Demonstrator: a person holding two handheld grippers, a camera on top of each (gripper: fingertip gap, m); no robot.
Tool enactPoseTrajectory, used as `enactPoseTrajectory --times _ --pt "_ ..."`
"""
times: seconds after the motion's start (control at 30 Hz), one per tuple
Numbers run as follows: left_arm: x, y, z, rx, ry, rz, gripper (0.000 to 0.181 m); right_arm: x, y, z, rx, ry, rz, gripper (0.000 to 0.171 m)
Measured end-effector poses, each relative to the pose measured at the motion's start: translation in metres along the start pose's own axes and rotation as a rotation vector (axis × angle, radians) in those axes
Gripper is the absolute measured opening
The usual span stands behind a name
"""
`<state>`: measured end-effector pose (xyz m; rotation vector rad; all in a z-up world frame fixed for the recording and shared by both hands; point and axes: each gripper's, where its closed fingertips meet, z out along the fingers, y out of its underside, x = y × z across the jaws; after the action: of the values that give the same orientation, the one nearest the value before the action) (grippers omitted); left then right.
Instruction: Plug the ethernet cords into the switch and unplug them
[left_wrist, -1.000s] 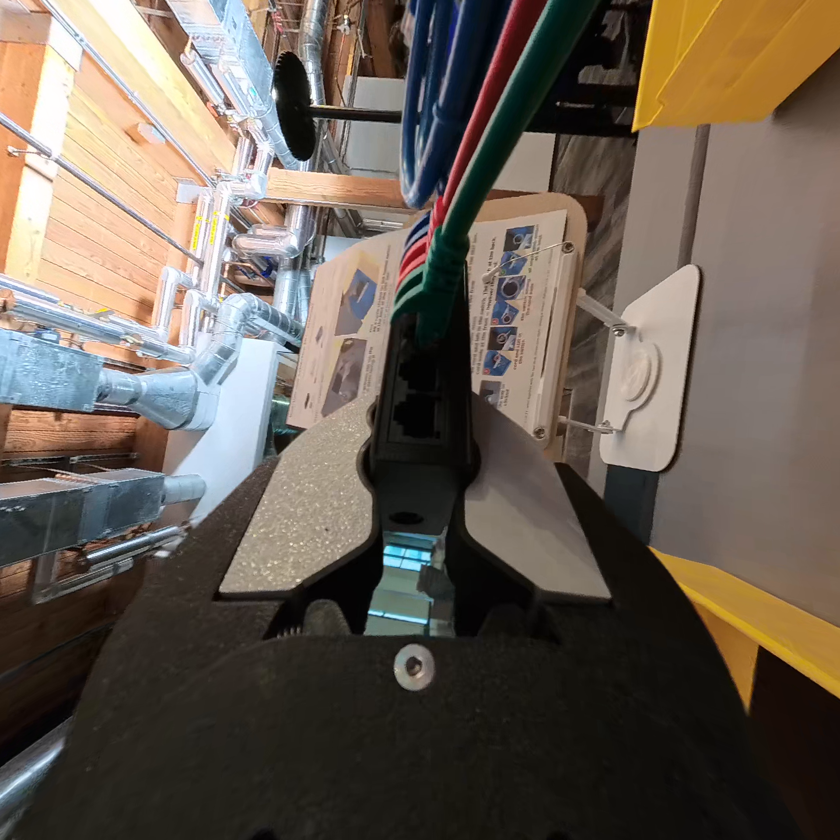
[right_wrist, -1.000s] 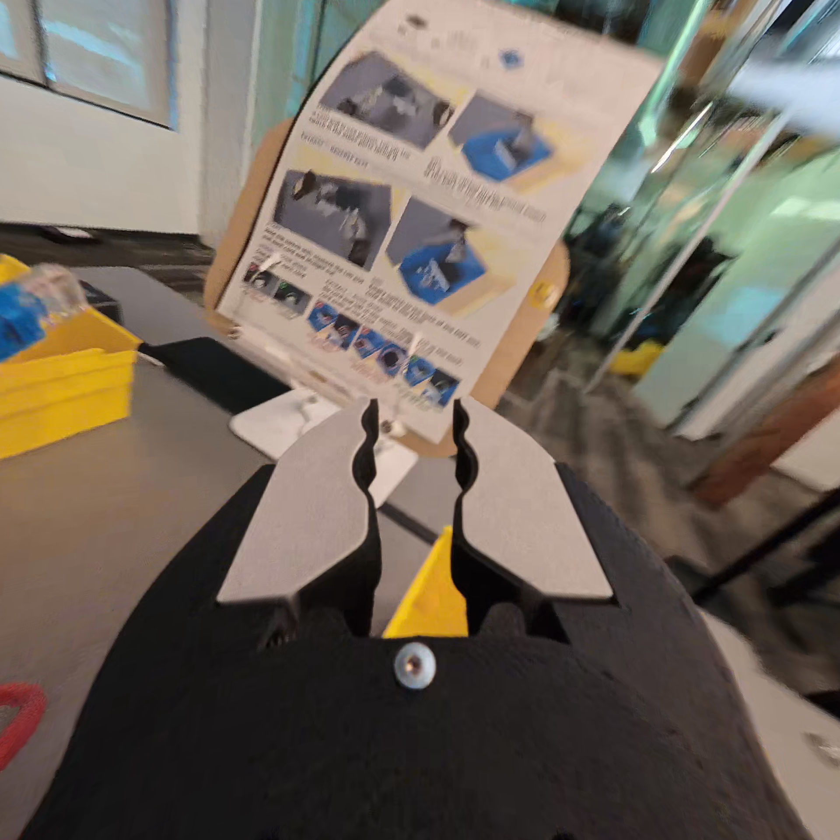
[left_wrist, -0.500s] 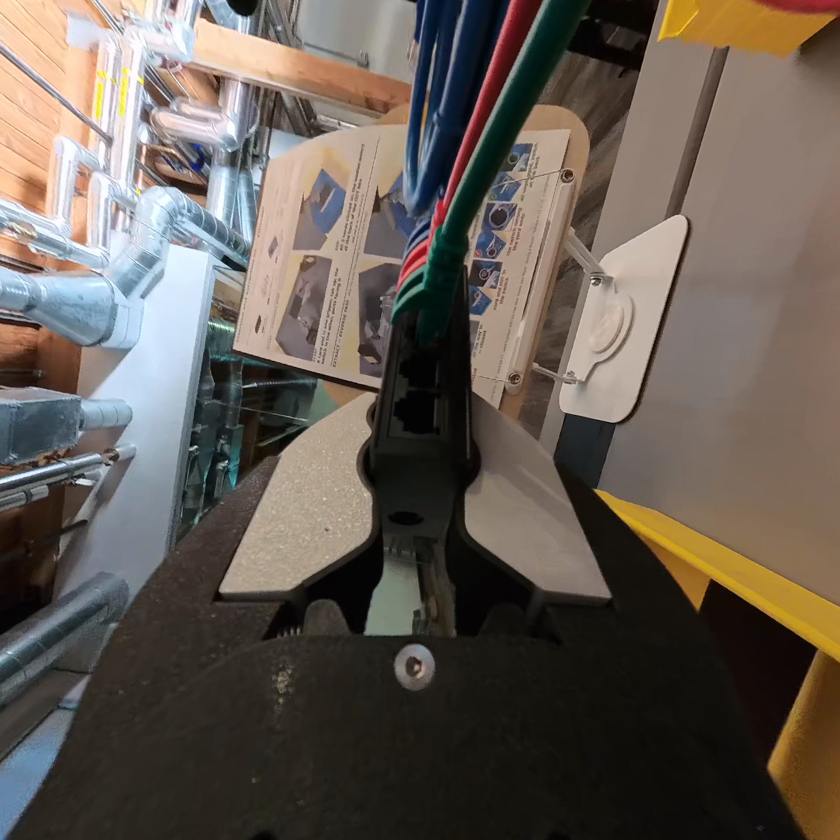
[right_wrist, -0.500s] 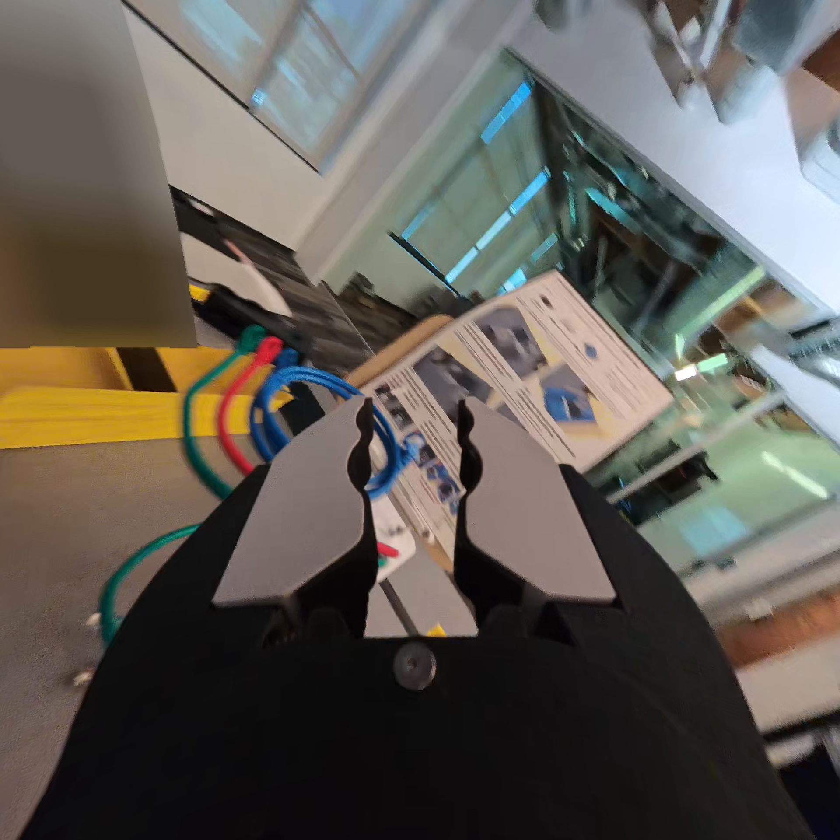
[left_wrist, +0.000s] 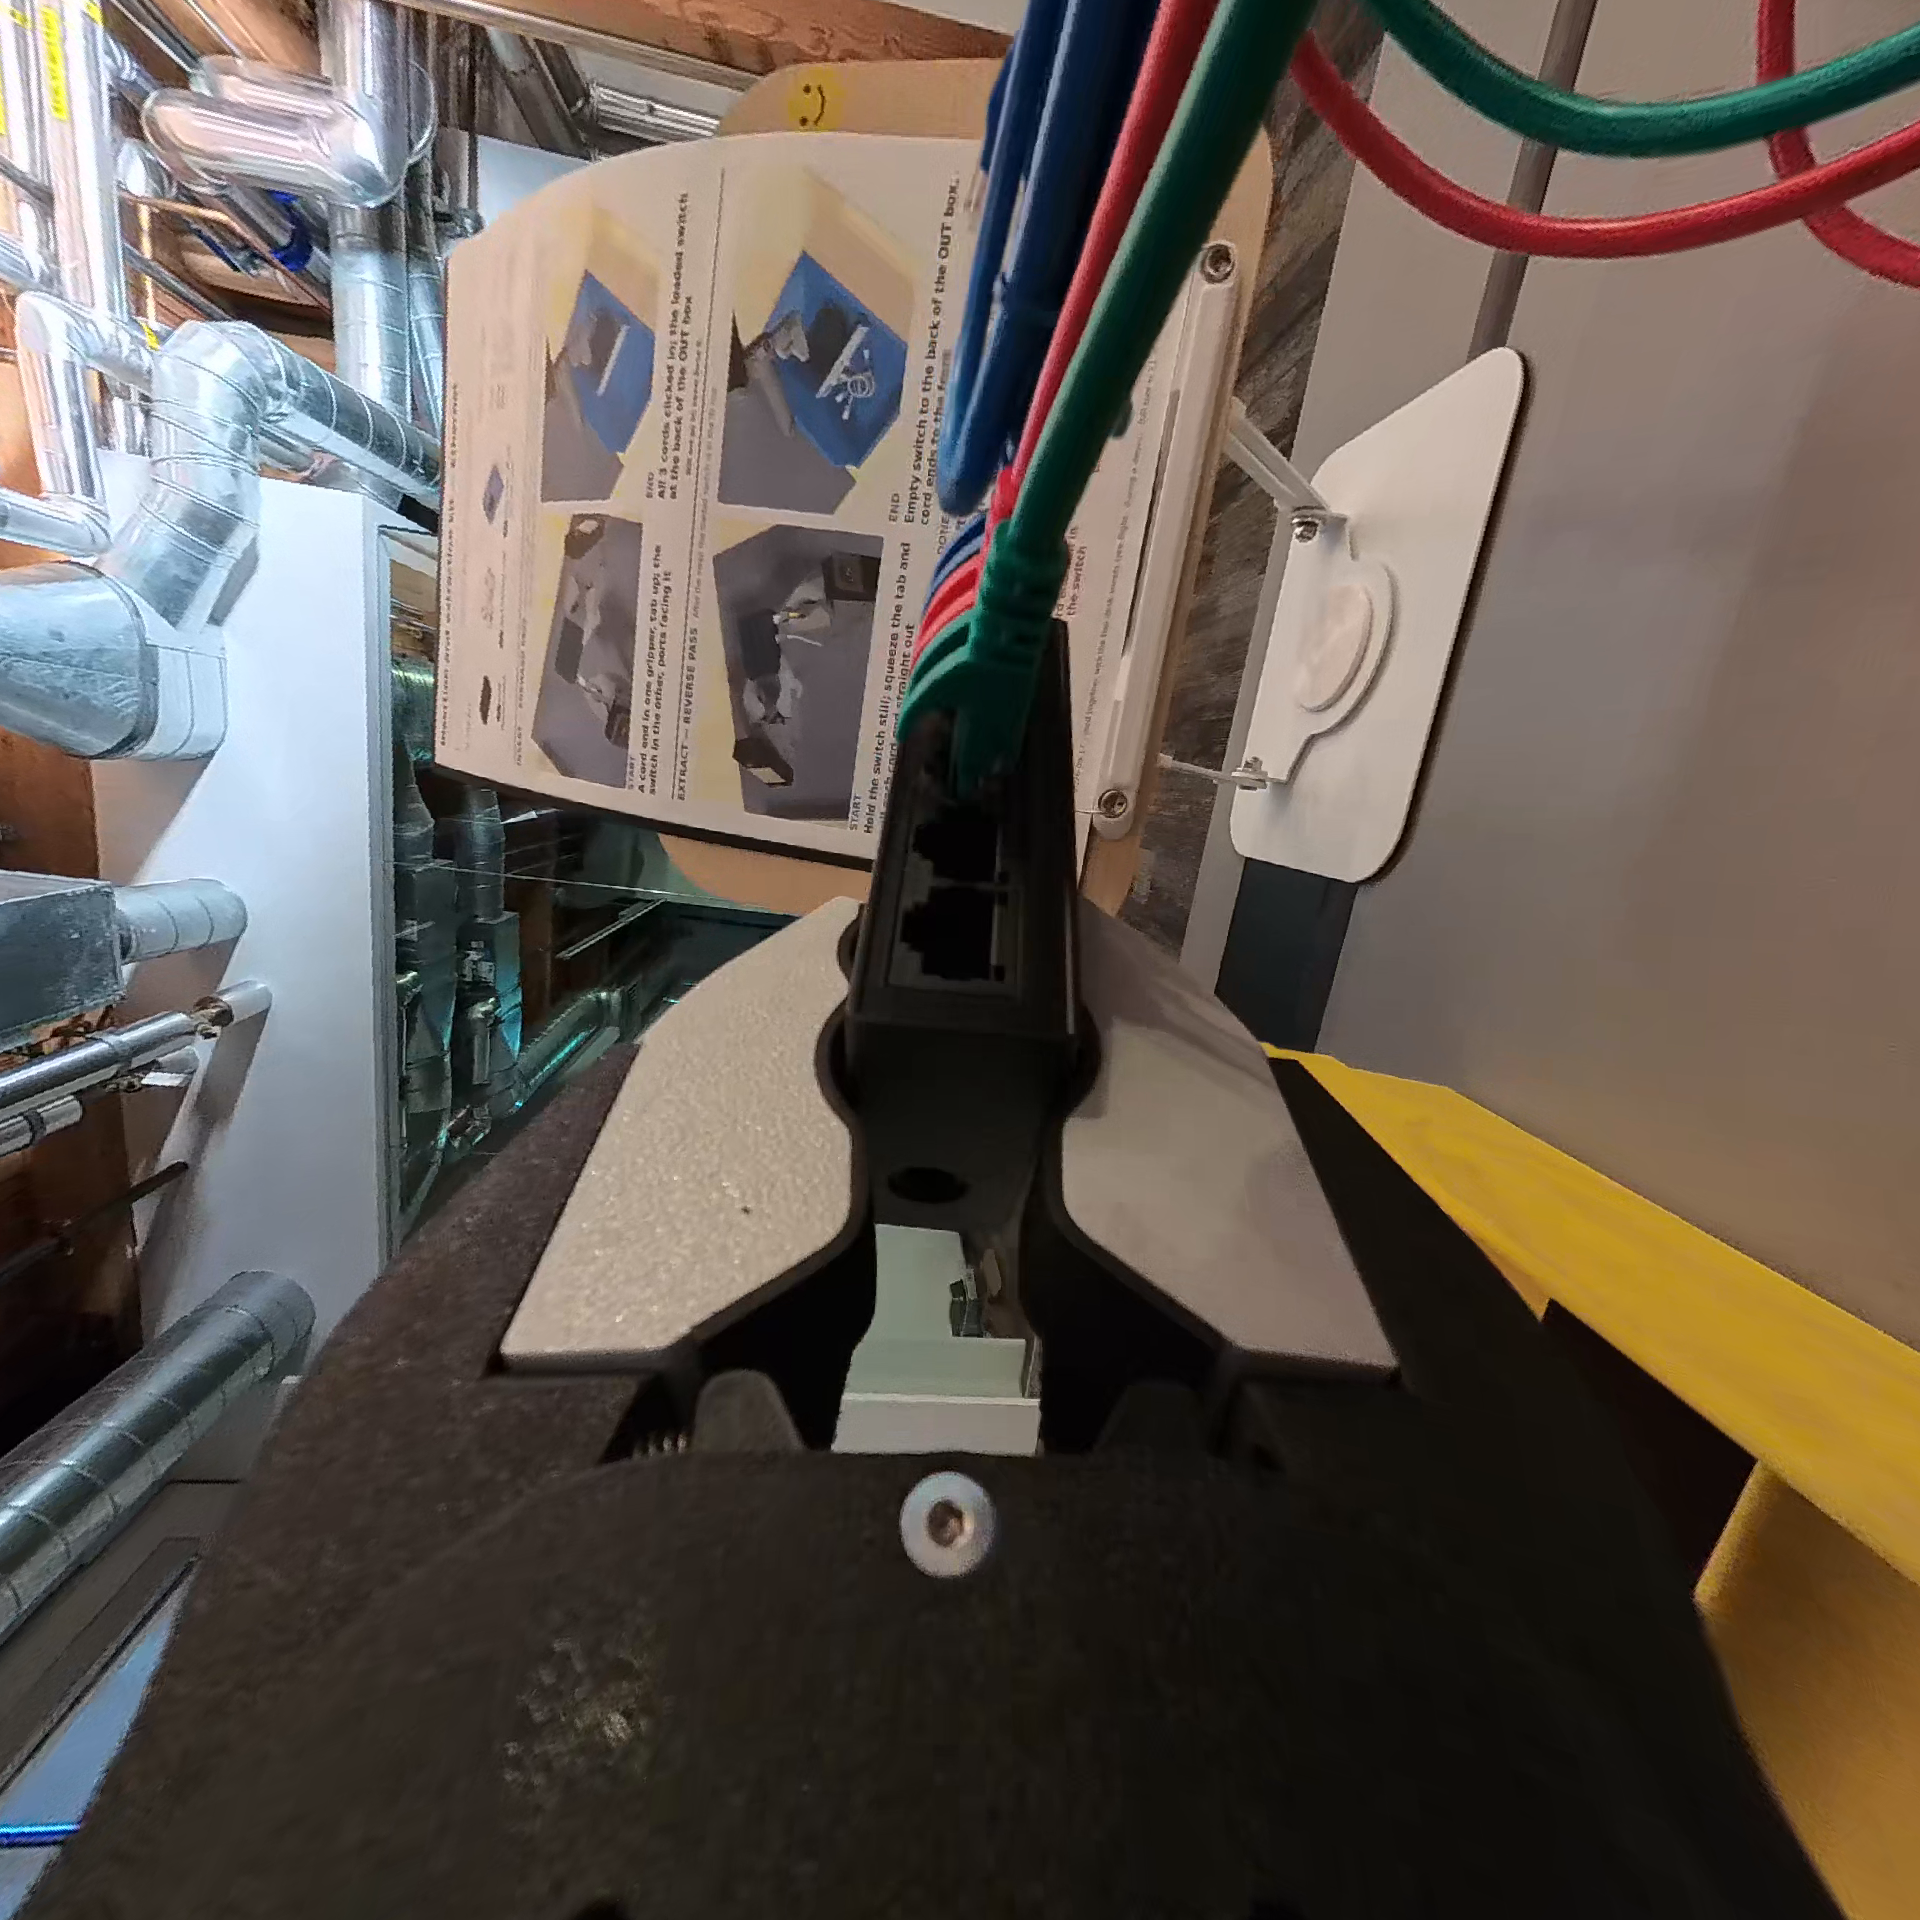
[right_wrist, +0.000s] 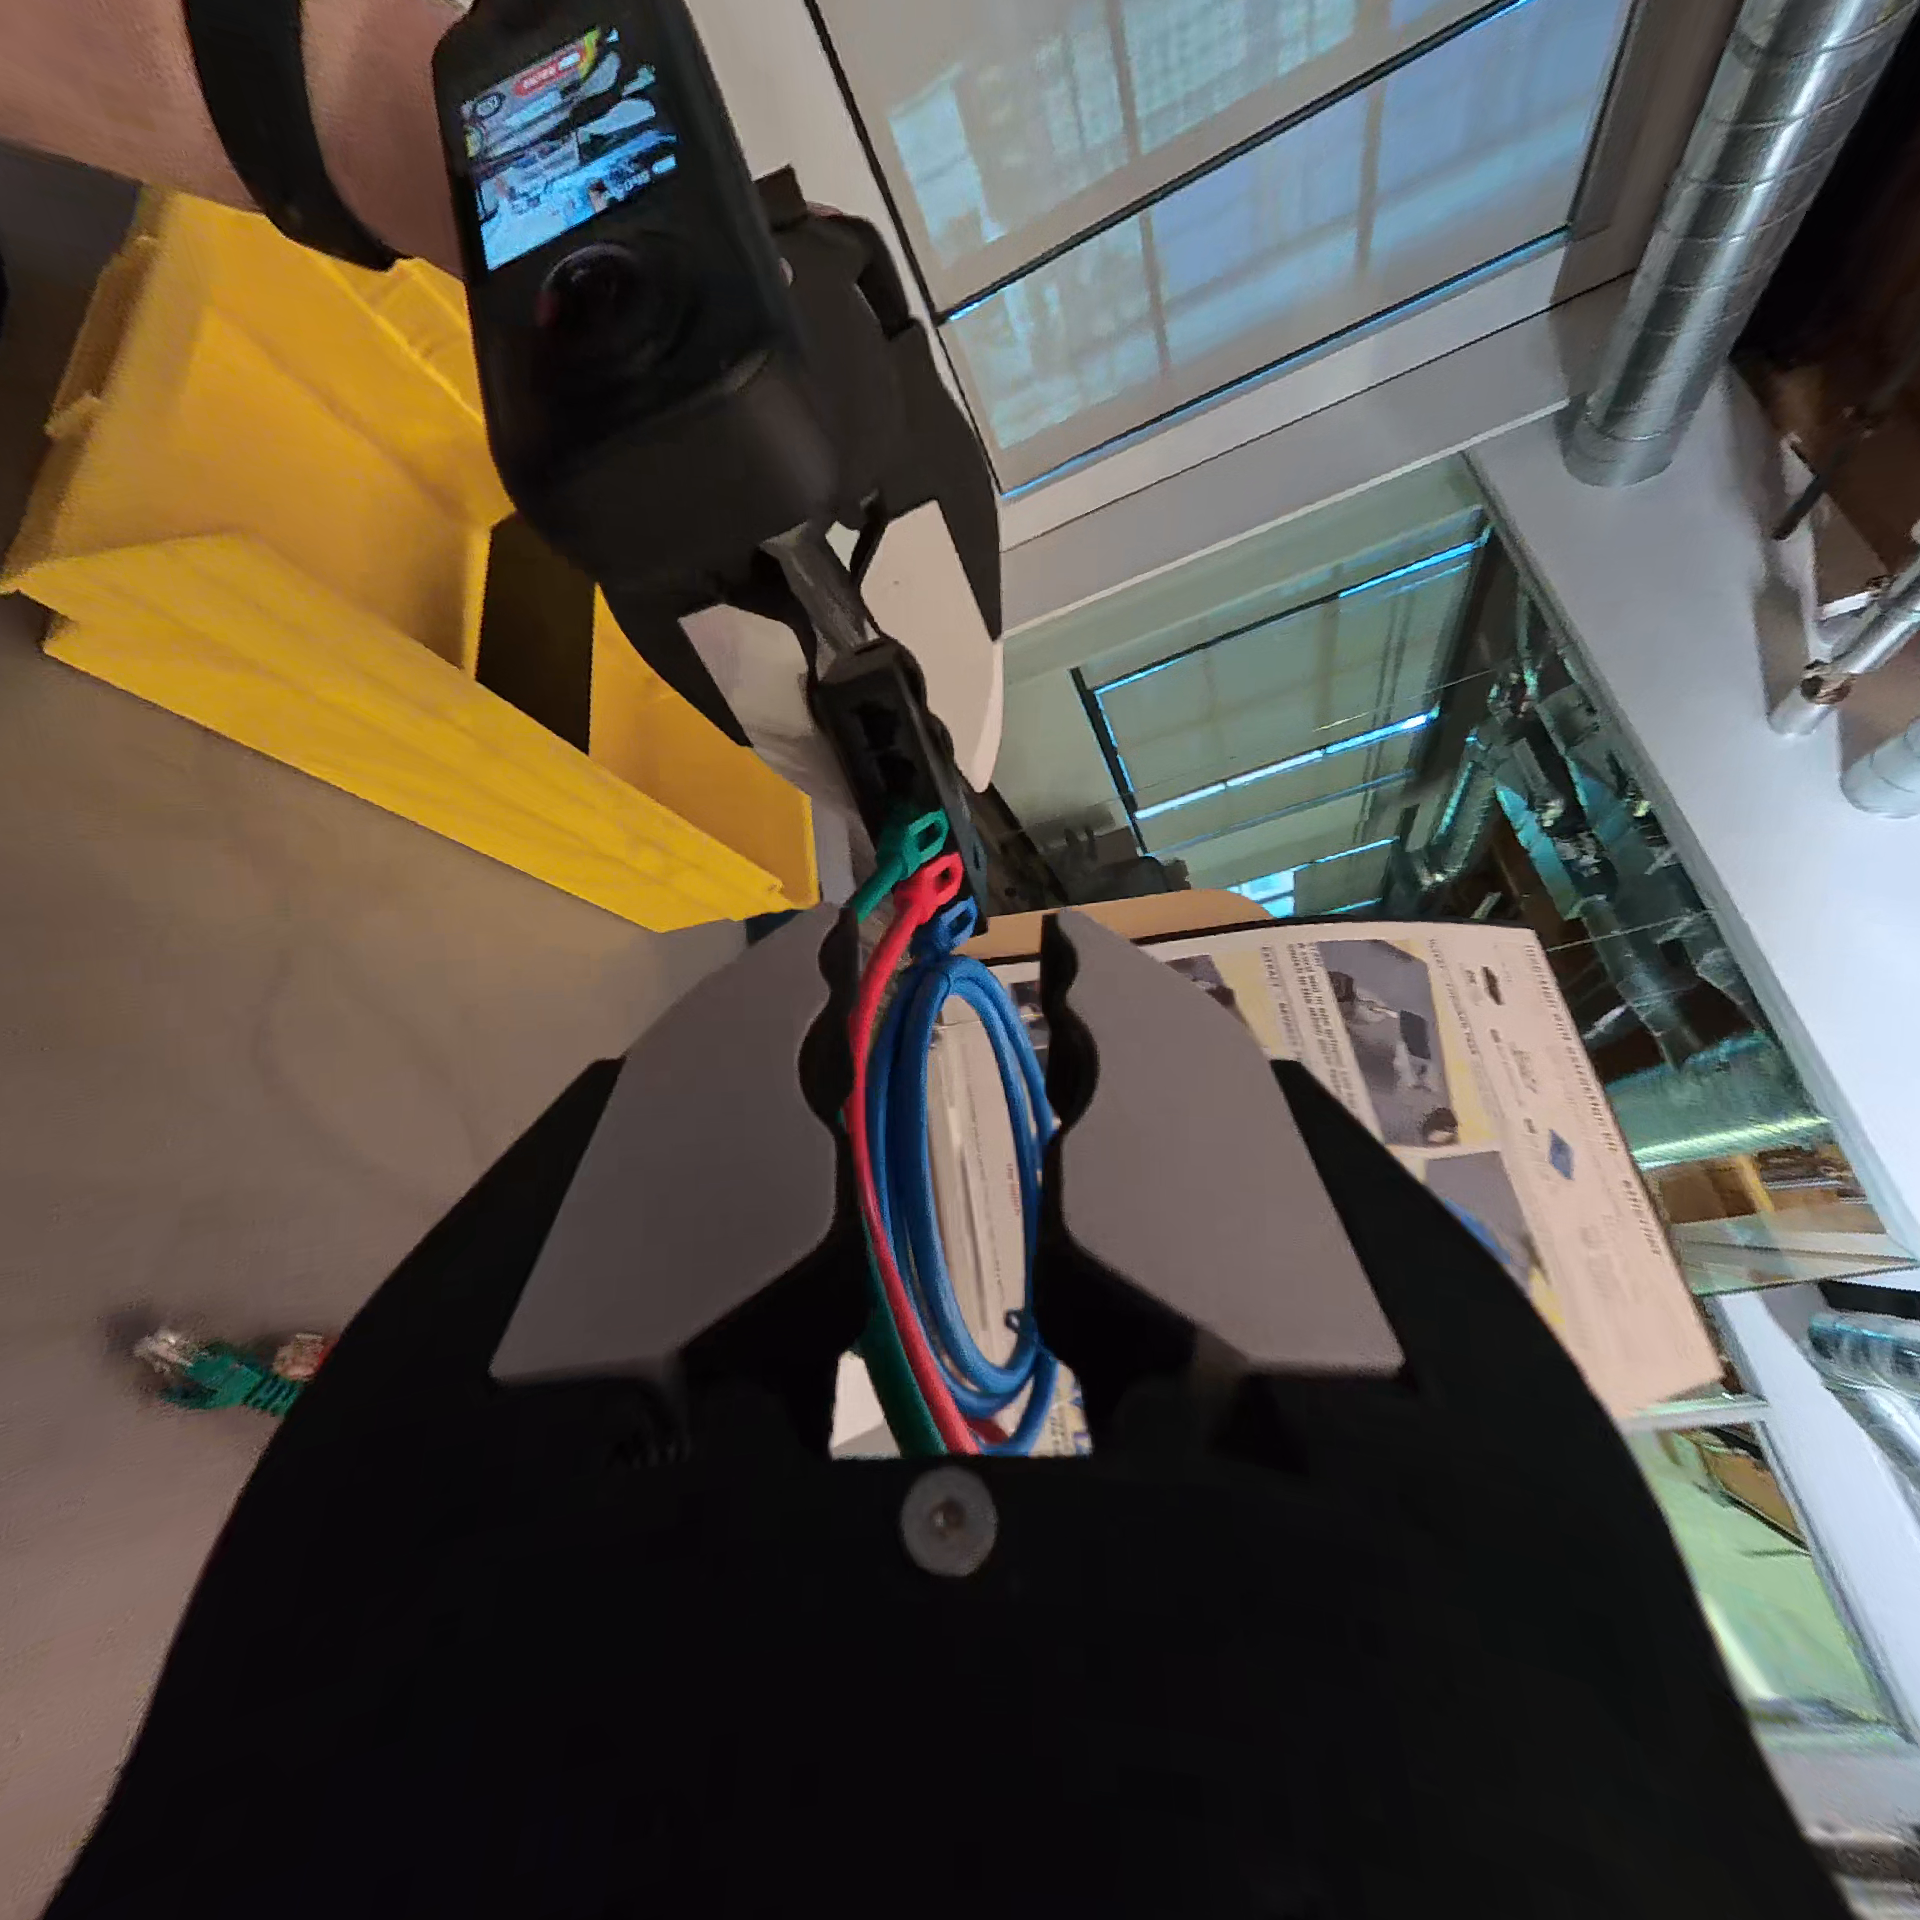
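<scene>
My left gripper (left_wrist: 961, 997) is shut on a black switch (left_wrist: 956, 894) and holds it in the air. Green (left_wrist: 1003, 644), red (left_wrist: 1101, 260) and blue (left_wrist: 997, 312) ethernet cords are plugged into its far ports. The two ports nearest the fingers are empty. In the right wrist view the left gripper (right_wrist: 862, 665) holds the switch (right_wrist: 883, 727) with the green (right_wrist: 909, 847), red (right_wrist: 935, 883) and blue (right_wrist: 956, 920) plugs in a row. My right gripper (right_wrist: 940, 935) is open and empty just short of the plugs, with the cords running between its fingers. A loose green cord end (right_wrist: 223, 1382) lies on the table.
Yellow bins (right_wrist: 312, 582) stand on the grey table (right_wrist: 260, 1039); one also shows in the left wrist view (left_wrist: 1621, 1247). An instruction sheet on a board (left_wrist: 665, 520) stands on a white base (left_wrist: 1382, 623) at the table edge. The blue cord hangs in a coil (right_wrist: 1023, 1091). My right fingertips sit around 12 cm from my left ones.
My right gripper has swung round to face the left gripper and closed in on the plugged cords. My left gripper has tilted a little and still holds the switch.
</scene>
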<state>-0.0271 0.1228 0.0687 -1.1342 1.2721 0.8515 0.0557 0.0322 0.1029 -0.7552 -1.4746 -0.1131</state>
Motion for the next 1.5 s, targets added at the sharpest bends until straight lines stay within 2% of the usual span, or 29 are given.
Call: enactPoseTrajectory --times 0.23,0.47,0.83,1.17,1.5 --pt "0.007 0.0 0.004 -0.027 0.028 0.001 0.029 -0.008 0.01 0.005 -0.082 -0.001 -0.099 0.035" --pt "0.012 -0.004 0.005 -0.038 0.042 0.008 0.029 -0.028 0.009 0.013 -0.065 -0.067 -0.142 0.04" --pt "0.02 -0.02 0.003 -0.014 0.072 0.008 0.028 -0.022 0.03 0.013 -0.197 -0.035 -0.2 0.04" --pt "0.02 -0.022 0.003 -0.015 0.074 -0.009 0.029 -0.009 0.012 0.0 -0.116 -0.017 -0.135 0.04" --pt "0.023 -0.014 0.01 -0.036 0.044 0.005 0.028 -0.002 0.038 0.004 -0.19 -0.015 -0.016 0.039"
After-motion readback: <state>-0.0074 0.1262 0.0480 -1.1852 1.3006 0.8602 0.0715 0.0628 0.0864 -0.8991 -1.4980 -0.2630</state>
